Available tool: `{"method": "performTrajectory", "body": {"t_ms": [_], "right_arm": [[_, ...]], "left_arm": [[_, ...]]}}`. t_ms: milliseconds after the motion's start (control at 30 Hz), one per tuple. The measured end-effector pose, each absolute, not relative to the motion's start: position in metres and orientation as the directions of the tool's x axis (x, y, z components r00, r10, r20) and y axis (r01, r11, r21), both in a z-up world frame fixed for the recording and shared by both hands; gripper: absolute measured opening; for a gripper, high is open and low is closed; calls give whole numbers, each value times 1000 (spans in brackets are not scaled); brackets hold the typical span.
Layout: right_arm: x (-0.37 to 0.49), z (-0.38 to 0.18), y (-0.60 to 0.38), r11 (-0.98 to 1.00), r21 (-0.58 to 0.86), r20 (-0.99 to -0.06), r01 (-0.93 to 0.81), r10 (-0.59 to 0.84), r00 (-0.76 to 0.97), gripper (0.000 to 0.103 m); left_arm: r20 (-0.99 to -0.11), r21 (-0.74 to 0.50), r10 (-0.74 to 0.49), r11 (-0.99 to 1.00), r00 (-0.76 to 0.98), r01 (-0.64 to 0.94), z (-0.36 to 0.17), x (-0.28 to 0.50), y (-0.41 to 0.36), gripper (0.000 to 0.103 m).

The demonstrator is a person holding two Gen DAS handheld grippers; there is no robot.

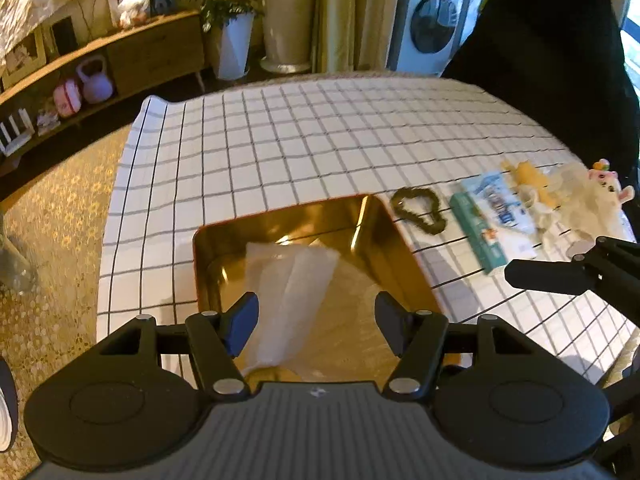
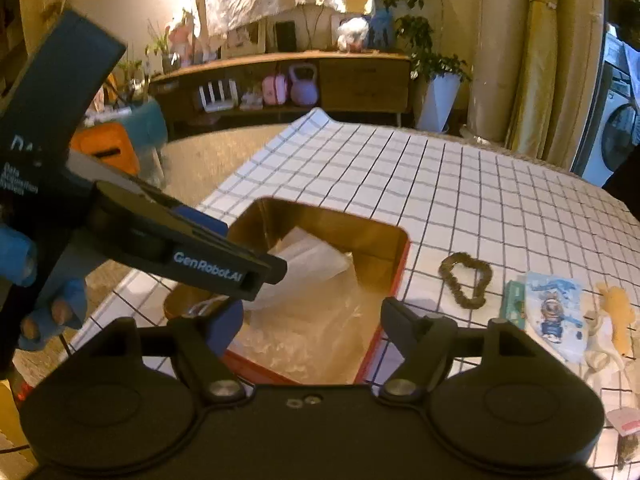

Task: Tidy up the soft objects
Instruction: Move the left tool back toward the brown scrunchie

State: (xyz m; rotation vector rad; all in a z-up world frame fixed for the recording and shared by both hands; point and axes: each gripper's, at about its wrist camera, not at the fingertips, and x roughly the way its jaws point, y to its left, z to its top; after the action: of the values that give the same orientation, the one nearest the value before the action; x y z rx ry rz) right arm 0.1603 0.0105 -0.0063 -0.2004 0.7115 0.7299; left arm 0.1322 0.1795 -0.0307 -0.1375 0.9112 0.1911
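A gold-lined tin box (image 1: 384, 216) (image 2: 360, 236) with a red outside stands open on the checked tablecloth. A pale gauzy cloth (image 1: 288, 268) (image 2: 308, 260) lies loosely inside it. My left gripper (image 1: 316, 304) hangs above the box, jaws open, and its pads do not touch the cloth. My right gripper (image 2: 312, 312) is also open over the box's near edge, with nothing held. One black finger of the right gripper (image 1: 540, 276) shows in the left wrist view. The left gripper's body (image 2: 224, 268) crosses the right wrist view.
To the right of the box lie a dark scrunchie (image 1: 434, 228) (image 2: 446, 274), a tissue pack (image 1: 496, 216) (image 2: 554, 312) and plush toys (image 1: 532, 188) (image 2: 618, 312). A person in black (image 1: 540, 40) stands at the table's far right. The tablecloth (image 1: 300, 140) reaches the table's far edge.
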Motion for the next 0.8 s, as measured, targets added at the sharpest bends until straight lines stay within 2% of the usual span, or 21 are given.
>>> {"method": "performTrajectory", "body": {"t_ms": [100,267,367,800], "right_arm": [[155,4,-3,742,97,-640,-663,557,529,79],[147,17,-27,753,105,-608,-650,566,557,83],[143,23,-42,759,108,-590,-642,569,573,86],[122,24,-120,816,58,-524,-576,516,678,99]], "left_arm": [[-772,-23,110,979,626,-202,-20,129,168,70],[-742,-20,96,986,664,-165,-6,125,146,70],[-721,-22,83,989,688,-143,1,123,132,75],[-641,-64,5,996,767,-61,7,130,81,87]]}}
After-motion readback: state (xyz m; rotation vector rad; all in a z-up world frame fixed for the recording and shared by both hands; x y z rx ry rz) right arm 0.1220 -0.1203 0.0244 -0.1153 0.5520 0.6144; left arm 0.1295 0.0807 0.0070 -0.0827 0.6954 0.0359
